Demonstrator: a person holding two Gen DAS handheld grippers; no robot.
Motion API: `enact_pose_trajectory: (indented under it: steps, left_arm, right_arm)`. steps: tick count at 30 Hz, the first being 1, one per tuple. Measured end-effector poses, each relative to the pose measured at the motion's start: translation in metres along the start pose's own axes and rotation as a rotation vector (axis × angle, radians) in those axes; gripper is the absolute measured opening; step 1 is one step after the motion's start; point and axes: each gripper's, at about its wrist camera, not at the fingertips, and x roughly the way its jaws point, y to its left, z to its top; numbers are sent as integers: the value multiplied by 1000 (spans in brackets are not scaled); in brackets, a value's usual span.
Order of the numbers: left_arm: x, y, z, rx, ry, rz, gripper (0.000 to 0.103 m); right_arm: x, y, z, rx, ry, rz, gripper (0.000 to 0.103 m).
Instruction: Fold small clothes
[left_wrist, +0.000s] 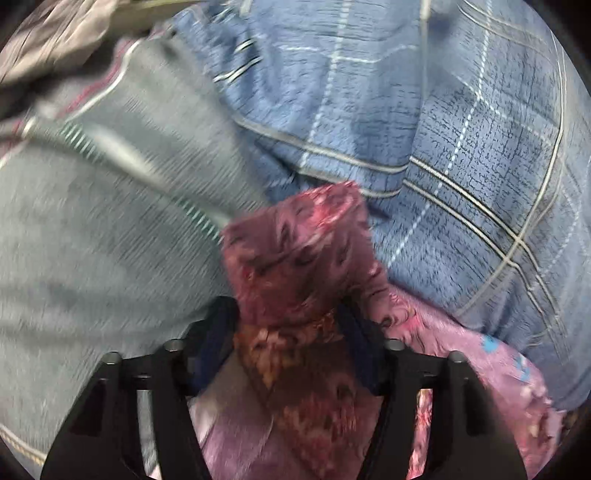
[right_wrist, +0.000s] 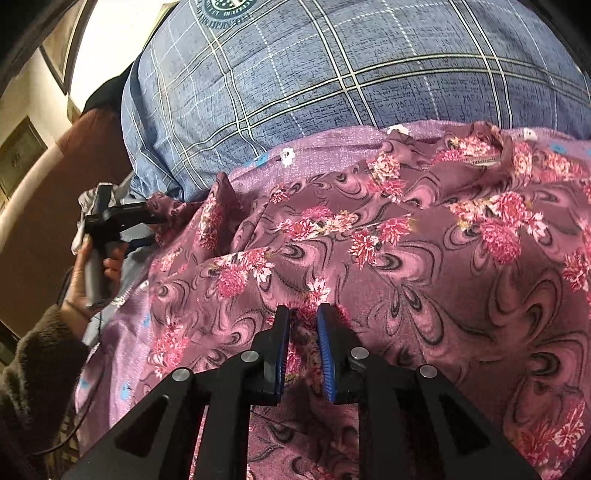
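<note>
A maroon garment with pink flowers (right_wrist: 406, 251) lies spread and wrinkled over a purple sheet. In the right wrist view, my right gripper (right_wrist: 303, 318) is shut on a small pinch of its near edge, with the blue pads close together. My left gripper (left_wrist: 286, 314) is shut on another part of the same garment (left_wrist: 295, 251), which stands up in a thick fold between the fingers. From the right wrist view, the left gripper (right_wrist: 159, 218) is at the garment's far left corner, held by a hand (right_wrist: 98, 266) in a brown fuzzy sleeve.
A blue plaid cover (right_wrist: 314, 81) bulges behind the garment and fills the upper right of the left wrist view (left_wrist: 461, 147). Grey-blue denim cloth (left_wrist: 92, 229) lies left of the left gripper. The purple sheet (right_wrist: 122, 354) has blue dots. A brown bed frame (right_wrist: 55, 206) lies at far left.
</note>
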Motion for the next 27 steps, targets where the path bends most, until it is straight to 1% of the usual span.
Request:
enact_pose_trajectory:
  steps: [1,2,3,4,7,10,13,16,19,21,23,24,25,27]
  left_arm:
    - [5,-2,1,14,16,6,7]
    - [10,-3,1,17,41,-6,4]
    - [11,0,1,-7,44,-21,4]
    - [7,3,0,-23,28,-38,4]
    - [-13,10,-4,-61,-1,-122,4]
    - [-48,20,-9,-103,-29,-217,4]
    - [-84,20,-20,-93,-58,-252,4]
    - [-119,6,-40,-66,-87,-274,4]
    - [-150,-24,-68,-27,-112,-275,4]
    - [-167,-57,-83,13,-128,-285,4]
    - [-179,-85,-87,46,-138,-310,4]
    - [-185,-101,-97,68,-145,-321,4]
    - [-192,-117,-105,95,-154,-332,4]
    - [-211,-145,-131,148,-154,-368,4]
  right_arm:
    - [0,-1,0,4,0,6,17]
    - [-1,-1,0,6,-1,9,17]
    - [-1,-1,0,7,-2,11,17]
    - [-2,-1,0,10,-3,15,17]
    - [-2,-3,0,18,-4,24,17]
    - [-3,-3,0,22,-5,27,17]
    - [-3,-3,0,22,-5,27,17]
    - [-3,-4,0,27,-3,30,17]
    - [-4,-3,2,36,12,23,17]
    - [-5,2,5,30,28,-6,17]
    - [-13,6,9,36,44,-43,18]
    - [-16,6,10,48,46,-45,24]
    - [-24,4,12,69,43,-40,28]
    - [-46,-5,16,119,14,-39,36]
